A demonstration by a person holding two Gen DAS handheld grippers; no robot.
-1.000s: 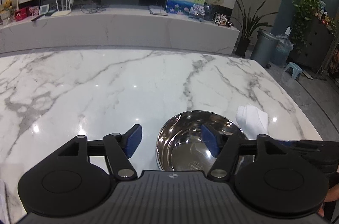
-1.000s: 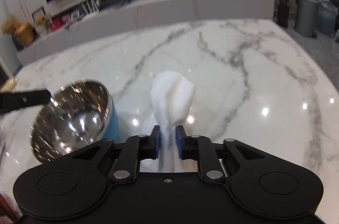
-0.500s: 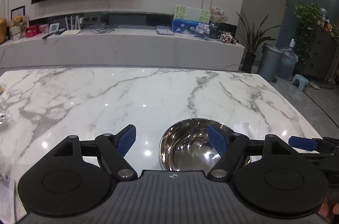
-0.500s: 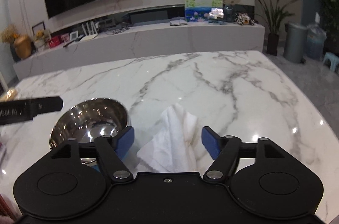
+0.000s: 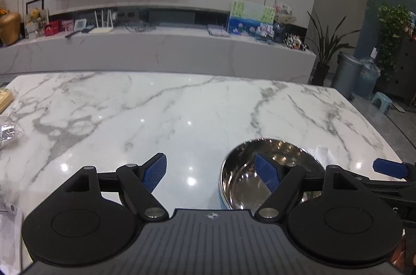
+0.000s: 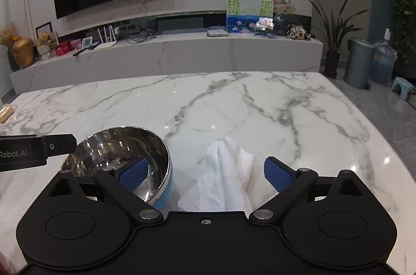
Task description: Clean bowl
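A shiny steel bowl (image 5: pixel 262 171) with a blue outside (image 6: pixel 124 155) stands upright on the white marble table (image 5: pixel 182 113). A crumpled white cloth (image 6: pixel 226 178) lies on the table just right of the bowl; only its tip (image 5: pixel 322 152) shows in the left wrist view. My left gripper (image 5: pixel 212 172) is open and empty, its right finger over the bowl. My right gripper (image 6: pixel 205 172) is open and empty, raised above the cloth, its left finger over the bowl's rim.
The table's right edge (image 6: pixel 377 145) drops to a grey floor. Clear wrapped items (image 5: pixel 10 132) and a yellow packet (image 5: pixel 5 98) lie at the table's left edge. A long marble TV ledge (image 6: pixel 166 54) stands behind the table.
My right gripper opened and let go of the cloth, which now lies on the table. Both grippers have drawn back and up. The bowl, tilted a second ago, stands upright.
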